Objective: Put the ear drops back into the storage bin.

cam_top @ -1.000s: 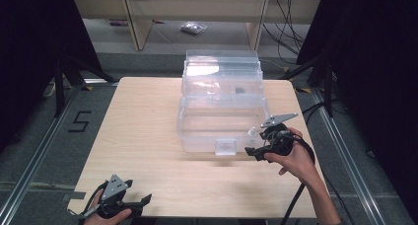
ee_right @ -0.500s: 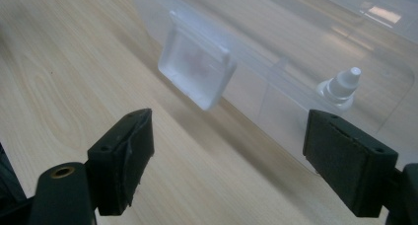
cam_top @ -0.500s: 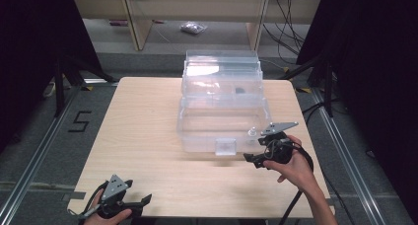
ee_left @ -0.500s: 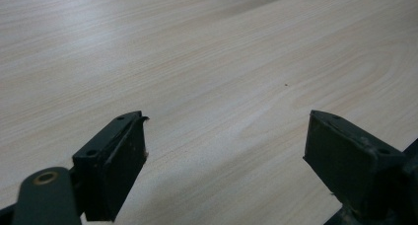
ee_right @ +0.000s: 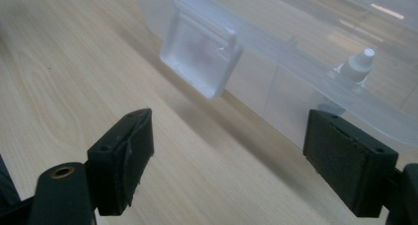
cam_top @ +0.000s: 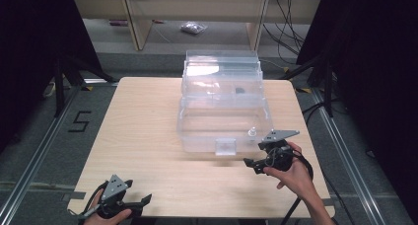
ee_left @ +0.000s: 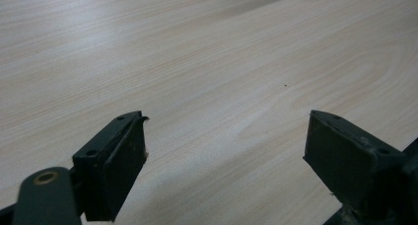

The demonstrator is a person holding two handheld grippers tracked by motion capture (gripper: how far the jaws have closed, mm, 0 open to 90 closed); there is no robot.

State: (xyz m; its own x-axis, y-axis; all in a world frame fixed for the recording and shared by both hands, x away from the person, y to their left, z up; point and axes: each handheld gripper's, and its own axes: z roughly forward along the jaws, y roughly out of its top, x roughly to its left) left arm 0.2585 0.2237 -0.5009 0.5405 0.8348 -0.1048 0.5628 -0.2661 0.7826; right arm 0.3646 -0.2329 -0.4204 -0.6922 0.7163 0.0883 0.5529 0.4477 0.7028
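Clear plastic box [cam_top: 224, 114]: stands mid-counter [cam_top: 143, 131], lid open, front latch [cam_top: 226, 146] facing the person. Small white-capped bottle [cam_top: 251, 132]: inside, at the front right corner. Right gripper [cam_top: 252, 164]: just off that corner, jaws wide apart, empty, aimed at the latch [ee_right: 202, 57]. Left gripper [cam_top: 143, 201]: near counter edge, well apart from the box, jaws apart over bare wood.

Left gripper [cam_top: 140, 204]: lower left of the high view, jaws spread wide. Right gripper [cam_top: 252, 164]: lower right, jaws spread wide, hand-held.
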